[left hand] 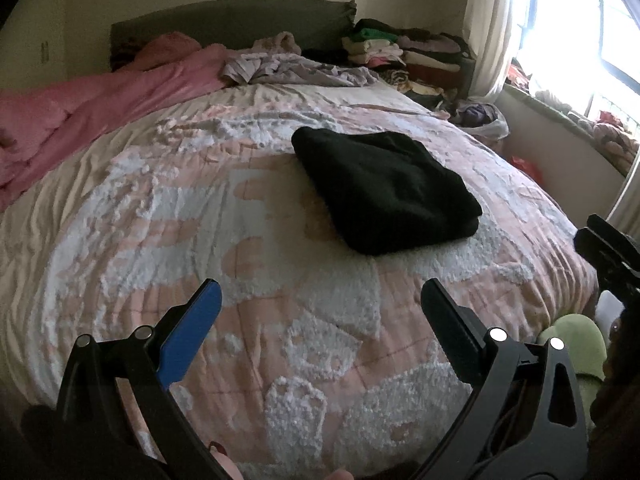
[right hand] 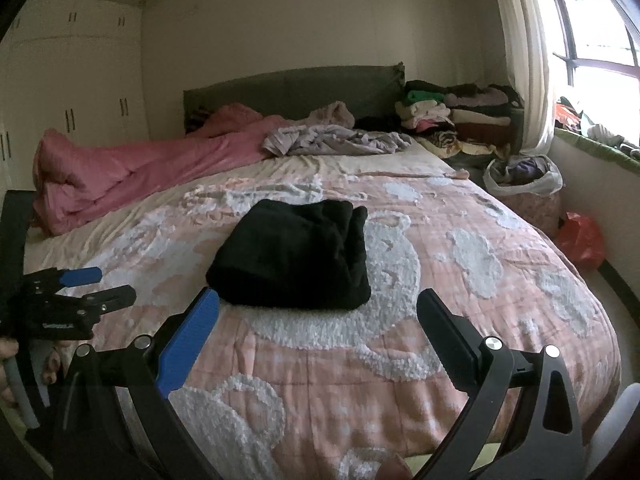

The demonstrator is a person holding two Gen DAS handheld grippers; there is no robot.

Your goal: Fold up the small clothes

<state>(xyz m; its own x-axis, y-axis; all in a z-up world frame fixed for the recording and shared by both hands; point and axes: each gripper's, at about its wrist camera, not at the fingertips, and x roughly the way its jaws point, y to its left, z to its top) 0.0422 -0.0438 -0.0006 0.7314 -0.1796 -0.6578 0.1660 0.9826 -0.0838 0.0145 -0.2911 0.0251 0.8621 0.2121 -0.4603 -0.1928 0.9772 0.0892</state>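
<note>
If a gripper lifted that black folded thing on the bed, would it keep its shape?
Probably not: the black garment looks like soft, fuzzy knit in loose layers, so it would likely droop and unfold. It seems light and, lying flat on the bedspread, unlikely to slide.

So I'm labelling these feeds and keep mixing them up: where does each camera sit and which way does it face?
Left wrist: on the left gripper, jaws open, low over the pink-and-white tufted quilt, facing the grey headboard; the right gripper shows at the right edge.
Right wrist: on the right gripper, jaws open, facing the same way; the left gripper shows at the left edge.
Shared: the folded black fleece garment, quilt, headboard, window-side stacked clothes.
</note>
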